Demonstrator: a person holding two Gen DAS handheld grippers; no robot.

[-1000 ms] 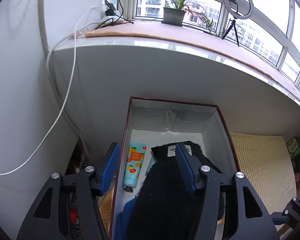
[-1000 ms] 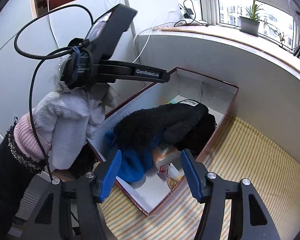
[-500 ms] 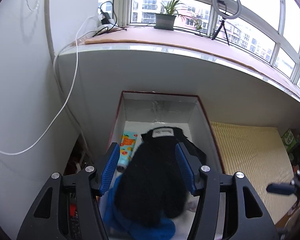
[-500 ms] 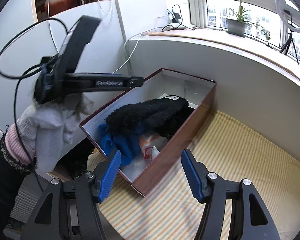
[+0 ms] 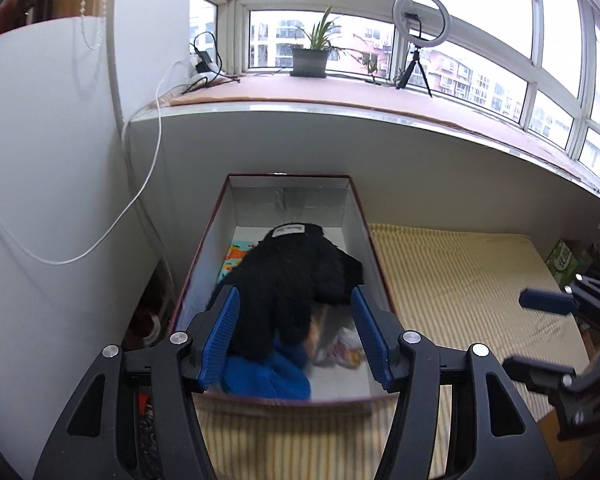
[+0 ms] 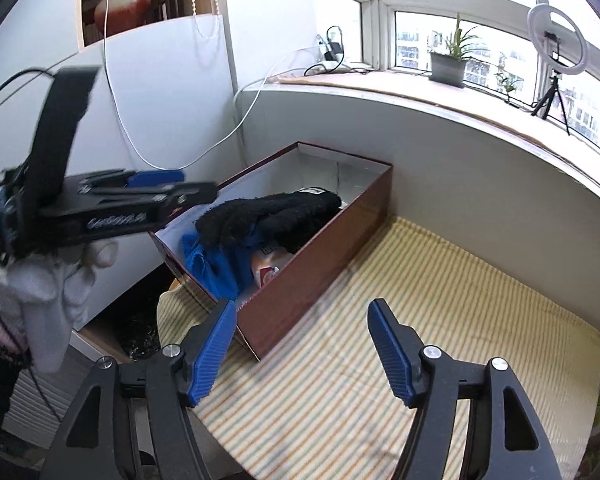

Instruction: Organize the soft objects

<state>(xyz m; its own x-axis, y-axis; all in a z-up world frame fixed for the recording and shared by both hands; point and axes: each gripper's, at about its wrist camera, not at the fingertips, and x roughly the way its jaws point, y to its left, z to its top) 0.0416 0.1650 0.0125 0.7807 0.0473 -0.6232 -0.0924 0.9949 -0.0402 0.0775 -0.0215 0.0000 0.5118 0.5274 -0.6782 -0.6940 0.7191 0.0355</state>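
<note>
Where the striped mat (image 6: 440, 320) meets the white wall panel, we find 1 dark red box (image 6: 320, 264) standing open at the mat's far left corner, its long side parallel to the mat's left edge. Inside it, a black fuzzy garment (image 5: 296, 276) lies on top, its white label toward the far end wall. Under it, at the near end, sits a blue cloth (image 5: 264, 376); beside that, toward the right wall, lies a crumpled printed packet (image 5: 340, 350). A tube with an orange fruit print (image 5: 232, 258) shows along the left wall, mostly covered by the black garment.

We read the left gripper (image 5: 296, 340) as released: its 2 blue pads stand apart above the box's near end, nothing pressed between them. A gloved hand (image 6: 48, 292) carries it. The right gripper (image 6: 300, 352) has just been opening; its jaws stand wide over bare mat, near the box's near right corner, with nothing between them.

On the windowsill (image 5: 340, 100) stand 1 potted plant (image 5: 310, 56), 1 ring light on a tripod (image 5: 418, 36) and a charger with cables (image 5: 202, 64). A white cable (image 5: 140, 184) hangs down the wall to the left of the box.
</note>
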